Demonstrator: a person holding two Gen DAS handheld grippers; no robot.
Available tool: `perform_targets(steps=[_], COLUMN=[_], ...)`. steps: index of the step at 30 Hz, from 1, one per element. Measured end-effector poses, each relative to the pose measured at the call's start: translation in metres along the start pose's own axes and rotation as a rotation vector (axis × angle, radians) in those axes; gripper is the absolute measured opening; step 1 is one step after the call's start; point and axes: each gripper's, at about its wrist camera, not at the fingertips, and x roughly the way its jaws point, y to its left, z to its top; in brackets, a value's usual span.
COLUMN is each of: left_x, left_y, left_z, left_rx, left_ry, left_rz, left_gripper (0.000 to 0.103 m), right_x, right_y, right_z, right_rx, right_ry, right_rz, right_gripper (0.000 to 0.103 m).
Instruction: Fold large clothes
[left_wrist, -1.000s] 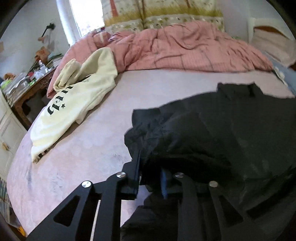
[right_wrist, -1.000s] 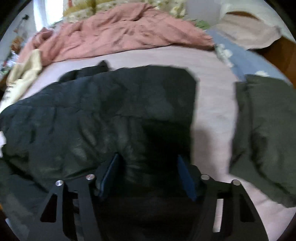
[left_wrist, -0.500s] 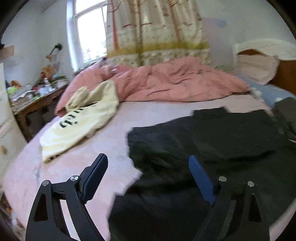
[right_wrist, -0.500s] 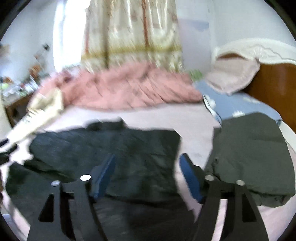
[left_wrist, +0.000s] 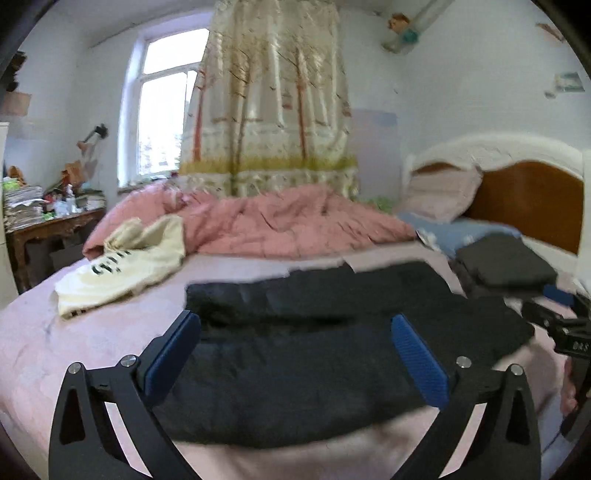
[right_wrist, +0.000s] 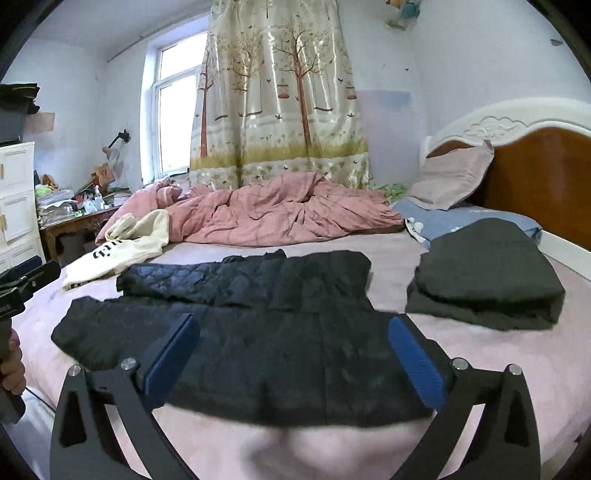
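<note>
From my remote post, both claws' jaws are opening with nothing between them: the left gripper (left_wrist: 295, 354) and right gripper (right_wrist: 293, 350) hover just short of one black quilted jacket (right_wrist: 240, 332), lying flat on the pink bed (right_wrist: 517, 369). Black lettering on one cream sweatshirt (right_wrist: 122, 251), far left, is unreadable. One folded dark-grey garment (right_wrist: 487, 280) lies ahead to the right, one pink duvet (right_wrist: 273, 218) beyond.

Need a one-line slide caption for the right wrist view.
Right gripper opening, empty, above a partly folded black jacket on the pink bed; folded dark garment alongside.
</note>
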Motion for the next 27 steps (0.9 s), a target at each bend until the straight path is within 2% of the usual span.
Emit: perform_targets(steps=[4, 5, 9, 14, 17, 19, 20, 21, 23, 27], left_x=[0.007, 0.012, 0.019, 0.028, 0.044, 0.057, 0.063, 0.068, 0.071, 0.082], left_y=[-0.021, -0.023, -0.024, -0.027, -0.035, -0.039, -0.037, -0.033, -0.025, -0.010], left_z=[-0.026, -0.030, -0.041, -0.053, -0.066, -0.080, -0.086, -0.090, -0.088, -0.088], left_rx=[0.131, 0.146, 0.158, 0.194, 0.316, 0.425, 0.446, 0.440, 0.389, 0.338], left_ry=[0.083, 0.099, 0.103, 0.167, 0.257, 0.323, 0.355, 0.386, 0.398, 0.418], left_rz=[0.000, 0.002, 0.040, 0.054, 0.087, 0.098, 0.107, 0.109, 0.098, 0.161], left_gripper=[0.103, 0.103, 0.103, 0.103, 0.103, 0.103, 0.103, 0.103, 0.103, 0.103], right_x=[0.014, 0.018, 0.024, 0.026, 0.030, 0.037, 0.040, 0.043, 0.048, 0.058], right_y=[0.023, 0.029, 0.045, 0.060, 0.064, 0.065, 0.066, 0.066, 0.067, 0.069], right_z=[-0.020, -0.024, -0.032, -0.042, -0.046, -0.050, -0.053, -0.055, -0.058, -0.062], right_rx=[-0.180, -0.217, -0.274, -0.346, -0.374, -0.391, -0.398, -0.406, -0.414, -0.430], right_ry=[0.131, 0.148, 0.171, 0.186, 0.210, 0.255, 0.273, 0.288, 0.314, 0.350], right_rz=[-0.076, -0.067, -0.025, -0.027, -0.032, -0.034, -0.045, -0.054, -0.068, -0.106], right_gripper=[0.103, 0.103, 0.103, 0.103, 0.103, 0.103, 0.103, 0.103, 0.103, 0.103])
